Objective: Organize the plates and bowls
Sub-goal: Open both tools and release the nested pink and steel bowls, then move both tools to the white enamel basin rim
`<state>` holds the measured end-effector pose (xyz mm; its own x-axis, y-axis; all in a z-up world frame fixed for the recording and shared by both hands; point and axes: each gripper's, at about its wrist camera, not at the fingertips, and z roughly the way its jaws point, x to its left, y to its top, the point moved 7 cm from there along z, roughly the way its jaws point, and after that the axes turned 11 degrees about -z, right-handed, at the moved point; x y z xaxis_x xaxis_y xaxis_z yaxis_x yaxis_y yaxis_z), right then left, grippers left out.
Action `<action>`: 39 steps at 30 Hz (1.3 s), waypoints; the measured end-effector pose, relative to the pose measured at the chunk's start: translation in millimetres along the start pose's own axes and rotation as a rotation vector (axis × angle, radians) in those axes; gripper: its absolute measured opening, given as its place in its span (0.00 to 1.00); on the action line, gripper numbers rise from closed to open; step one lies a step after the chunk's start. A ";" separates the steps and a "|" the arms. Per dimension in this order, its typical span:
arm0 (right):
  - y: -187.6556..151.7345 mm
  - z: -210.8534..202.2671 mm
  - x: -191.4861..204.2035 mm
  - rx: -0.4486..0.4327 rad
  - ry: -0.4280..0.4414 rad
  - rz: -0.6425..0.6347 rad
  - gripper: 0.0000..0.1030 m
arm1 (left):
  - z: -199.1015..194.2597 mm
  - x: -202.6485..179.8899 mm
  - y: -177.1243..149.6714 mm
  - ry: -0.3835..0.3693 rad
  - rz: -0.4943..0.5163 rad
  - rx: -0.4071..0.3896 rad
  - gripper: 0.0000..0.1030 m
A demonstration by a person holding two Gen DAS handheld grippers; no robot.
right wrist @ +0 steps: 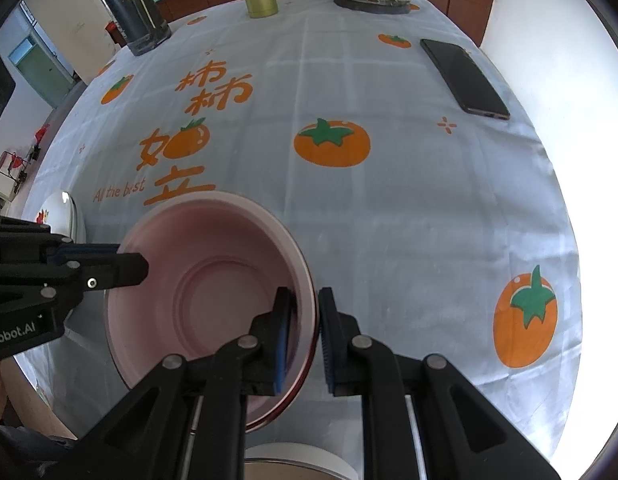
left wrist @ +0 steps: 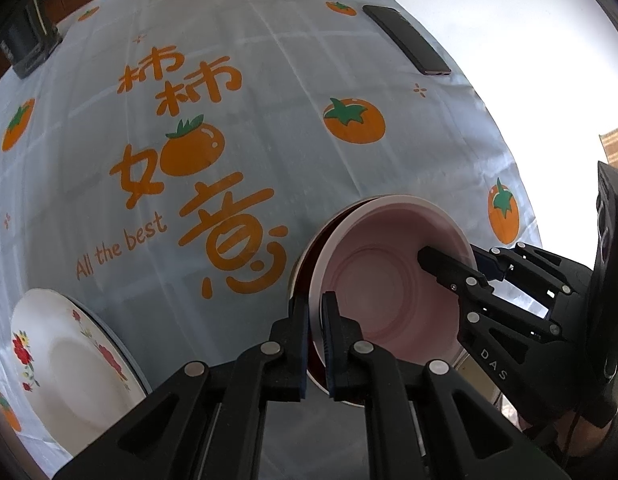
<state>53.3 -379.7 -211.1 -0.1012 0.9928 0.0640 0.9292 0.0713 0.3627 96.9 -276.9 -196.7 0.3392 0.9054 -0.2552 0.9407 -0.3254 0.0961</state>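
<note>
Right wrist view had the pink bowl (right wrist: 213,300) near the table's (right wrist: 389,220) front edge, right gripper (right wrist: 305,336) pinching its right rim. Left gripper (left wrist: 316,344) pinched the opposite rim, and a floral plate (left wrist: 69,360) sat toward the front-left corner.

Bright daylight, blown-out right side, fisheye-warped edges.
</note>
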 end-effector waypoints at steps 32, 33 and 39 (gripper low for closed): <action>-19.8 -69.5 -6.1 -0.108 -0.073 0.071 0.56 | -72.3 9.0 2.7 0.079 0.017 -0.223 0.69; -23.0 -71.0 -5.4 -0.108 -0.074 0.075 0.56 | -72.9 7.8 1.2 0.079 0.023 -0.225 0.69; -42.0 -77.6 -1.1 -0.095 -0.081 0.096 0.56 | -76.4 -0.6 -10.9 0.065 0.050 -0.207 0.69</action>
<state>-13.2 -391.3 -154.3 0.0188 0.9994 0.0283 0.8948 -0.0295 0.4455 86.1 -253.2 -124.2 0.3779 0.9076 -0.1830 0.8995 -0.3131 0.3046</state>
